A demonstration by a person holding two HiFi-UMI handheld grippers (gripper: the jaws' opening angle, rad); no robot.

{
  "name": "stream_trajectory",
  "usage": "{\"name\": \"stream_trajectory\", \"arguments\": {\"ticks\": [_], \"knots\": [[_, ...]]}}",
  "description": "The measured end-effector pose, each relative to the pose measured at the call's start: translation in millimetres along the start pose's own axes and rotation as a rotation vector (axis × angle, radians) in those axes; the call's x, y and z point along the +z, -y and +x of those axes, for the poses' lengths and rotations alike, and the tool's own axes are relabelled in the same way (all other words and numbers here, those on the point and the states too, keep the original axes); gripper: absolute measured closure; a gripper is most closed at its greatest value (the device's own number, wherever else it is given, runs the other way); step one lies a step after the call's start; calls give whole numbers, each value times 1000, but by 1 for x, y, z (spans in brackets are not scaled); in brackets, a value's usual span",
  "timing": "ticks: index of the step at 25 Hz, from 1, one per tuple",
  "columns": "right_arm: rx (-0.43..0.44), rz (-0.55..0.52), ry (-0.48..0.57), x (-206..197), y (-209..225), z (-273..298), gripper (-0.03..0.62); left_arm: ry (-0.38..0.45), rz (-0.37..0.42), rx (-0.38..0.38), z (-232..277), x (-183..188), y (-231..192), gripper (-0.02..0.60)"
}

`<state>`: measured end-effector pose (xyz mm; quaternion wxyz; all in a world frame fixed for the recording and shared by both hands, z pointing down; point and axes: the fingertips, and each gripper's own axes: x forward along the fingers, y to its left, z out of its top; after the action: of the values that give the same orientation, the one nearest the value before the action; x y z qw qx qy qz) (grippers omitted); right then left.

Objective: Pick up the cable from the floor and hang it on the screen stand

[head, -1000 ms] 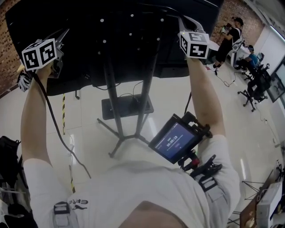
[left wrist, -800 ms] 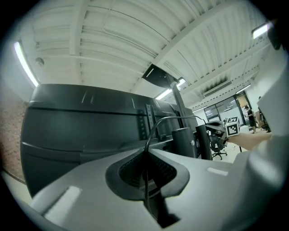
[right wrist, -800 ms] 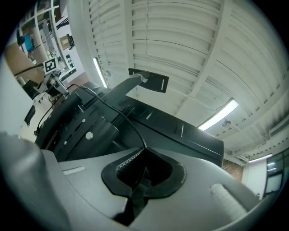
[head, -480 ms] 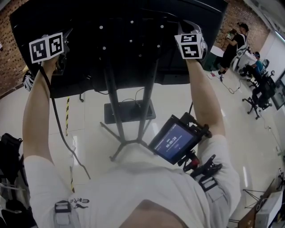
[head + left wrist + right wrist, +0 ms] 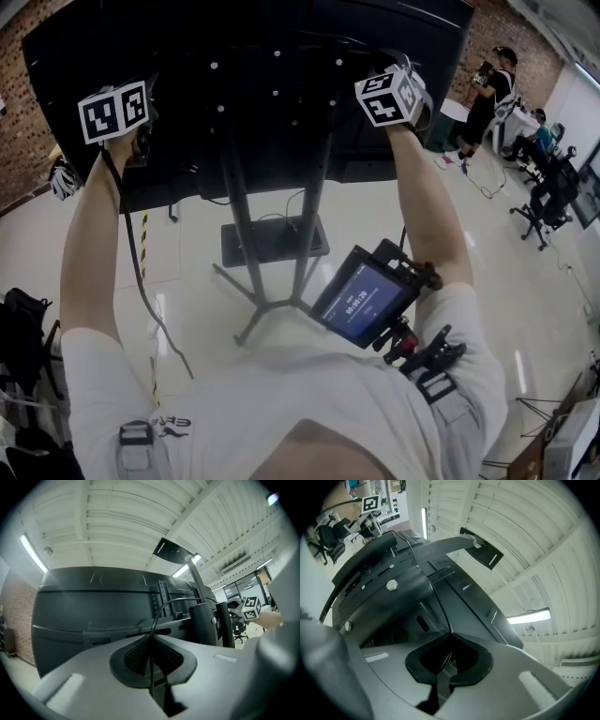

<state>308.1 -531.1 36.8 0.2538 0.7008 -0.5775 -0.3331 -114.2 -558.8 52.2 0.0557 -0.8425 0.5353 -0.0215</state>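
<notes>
Black cable [image 5: 159, 612] gripped by left tool [image 5: 151, 644], right tool [image 5: 449, 641]

White short-sleeved shirt [image 5: 309, 394]; left gripper [image 5: 151, 639] and right gripper [image 5: 449, 641] each carry a white cube [image 5: 113, 112] with black square markers; grey jaws, black pads [image 5: 136, 656].

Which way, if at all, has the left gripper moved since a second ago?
Yes. In the head view the left gripper has shifted right, closer to the stand's left post, with the cable pinched in its jaws.
</notes>
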Motion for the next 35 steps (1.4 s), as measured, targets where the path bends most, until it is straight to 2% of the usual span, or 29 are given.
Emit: {"name": "stream_trajectory", "arguments": {"ticks": [3, 8, 14, 18, 25, 30, 32, 35], "knots": [[3, -62, -23, 0, -3, 2, 569, 7, 23, 17, 0, -4, 1, 566], [16, -224, -67, -6, -18, 1, 565, 18, 72, 40, 2, -11, 4, 566], [30, -426, -91, -8, -43, -5, 554, -3, 147, 29, 5, -29, 16, 566], [51, -480, -89, -9, -58, -12, 554, -15, 175, 15, 6, -41, 25, 566], [107, -400, -63, -15, -79, -20, 554, 0, 159, -24, 11, -47, 45, 565], [137, -256, -3, -15, -97, -31, 554, 55, 135, -34, 12, -42, 57, 565], [147, -172, 17, -13, -96, -34, 553, 83, 112, -23, 11, -40, 56, 565], [161, -95, 36, -13, -93, -39, 554, 124, 82, 41, 6, -31, 44, 566]]}}
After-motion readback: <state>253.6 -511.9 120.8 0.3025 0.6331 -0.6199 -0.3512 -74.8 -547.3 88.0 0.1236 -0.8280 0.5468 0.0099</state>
